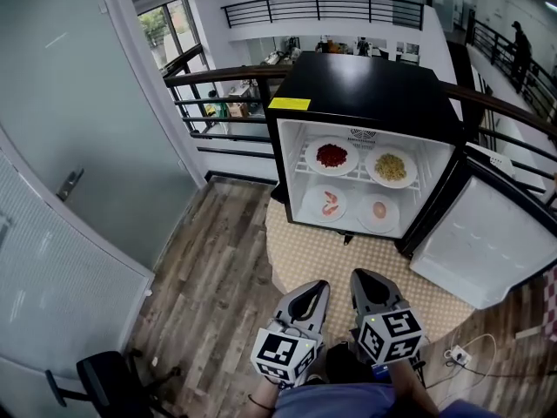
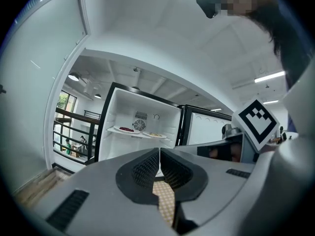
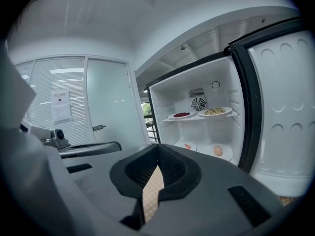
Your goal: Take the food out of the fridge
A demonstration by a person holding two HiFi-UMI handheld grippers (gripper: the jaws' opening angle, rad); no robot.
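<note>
A wooden floor point(image 1: 218, 268) spreads under me, and on it stands a black fridge point(image 1: 365, 90) with its door point(image 1: 487, 238) swung wide to the right. A round checked mat point(image 1: 322, 259) lies in front of the fridge, between it and me. I hold my left tool point(image 1: 318, 286) and my right tool point(image 1: 359, 277) side by side over the near part of that mat. Both point at the open fridge, each with its jaws pressed together and nothing between them. The food sits inside on four white plates, well apart from both tools. On the wire shelf point(image 1: 361, 174) a plate of red food point(image 1: 332, 156) is at left and a plate of yellow food point(image 1: 391, 167) at right. On the fridge bottom below, a plate of pink pieces point(image 1: 330, 204) is at left and a plate with one pale round item point(image 1: 379, 210) at right.
</note>
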